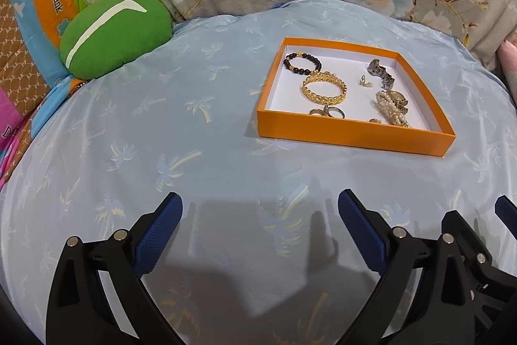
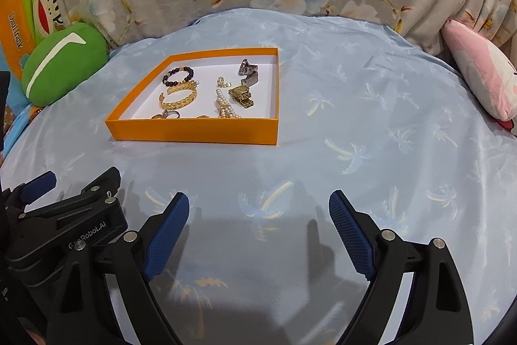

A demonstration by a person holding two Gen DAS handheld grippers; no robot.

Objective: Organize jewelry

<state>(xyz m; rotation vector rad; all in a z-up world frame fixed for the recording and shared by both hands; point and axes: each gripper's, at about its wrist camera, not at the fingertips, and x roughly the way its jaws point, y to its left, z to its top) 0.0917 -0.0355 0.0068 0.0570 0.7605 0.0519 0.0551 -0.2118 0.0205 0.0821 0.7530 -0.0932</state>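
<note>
We hold both tools back from the work, low in each frame, over the pale blue palm-print cloth (image 1: 200,131) that covers the bed-like surface. The left hand-held gripper (image 1: 260,206) stands released, its blue ribbed pads spread wide with only cloth between them. The right hand-held gripper (image 2: 258,204) is likewise released and empty, and its neighbour's black body shows at the lower left of the right wrist view.

The jewelry all lies inside the shallow orange cardboard box with a white floor (image 1: 352,136), which sits right of centre in the left view and left of centre in the right view. In it we see a dark beaded bracelet (image 1: 302,63) at the far left corner, a gold braided bangle (image 1: 324,89) just in front of it, some small rings (image 1: 326,113) by the near wall, a silver metal watch (image 1: 381,71) at the far right, a gold watch (image 1: 399,101) touching a pearl strand (image 1: 391,112), and a tiny earring-like piece (image 1: 364,81) in the middle.

We judge the gathering done, or nearly so: nothing loose shows on the cloth. If anything remains, the next move calls for a reach up the frame into the box to part the pearl strand from the gold watch, with a narrow, careful pinch.

A green round cushion (image 1: 113,34) rests at the upper left.
</note>
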